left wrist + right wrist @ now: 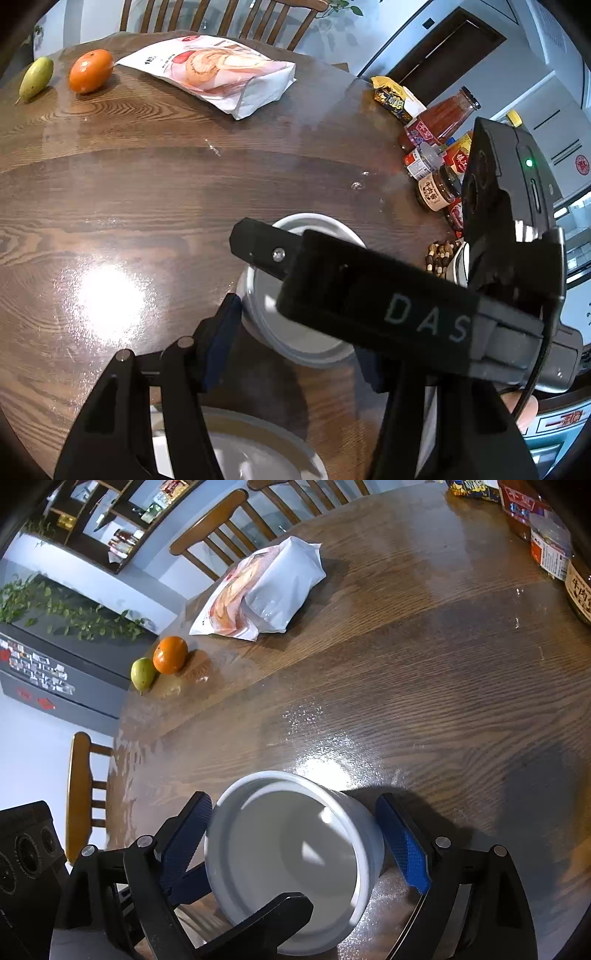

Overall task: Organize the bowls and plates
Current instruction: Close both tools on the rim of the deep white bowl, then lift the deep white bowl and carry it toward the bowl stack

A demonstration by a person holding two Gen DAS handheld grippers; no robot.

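A white straight-walled bowl (291, 860) stands on the wooden table (406, 686) between the blue-padded fingers of my right gripper (295, 845), which is open around it with gaps on both sides. In the left wrist view the same bowl (295, 325) lies ahead of my left gripper (295, 354), partly hidden by the right gripper's black body (388, 306) crossing over it. The left gripper is open; its left finger (218, 343) shows and its right finger is mostly hidden. A white plate (258, 450) sits below the left gripper at the near edge.
A snack bag (218, 70), an orange (90, 70) and a green fruit (36, 76) lie at the table's far side. Sauce bottles and jars (436, 147) and a dish of nuts (441, 256) crowd the right edge. Wooden chairs (221, 531) stand around the table.
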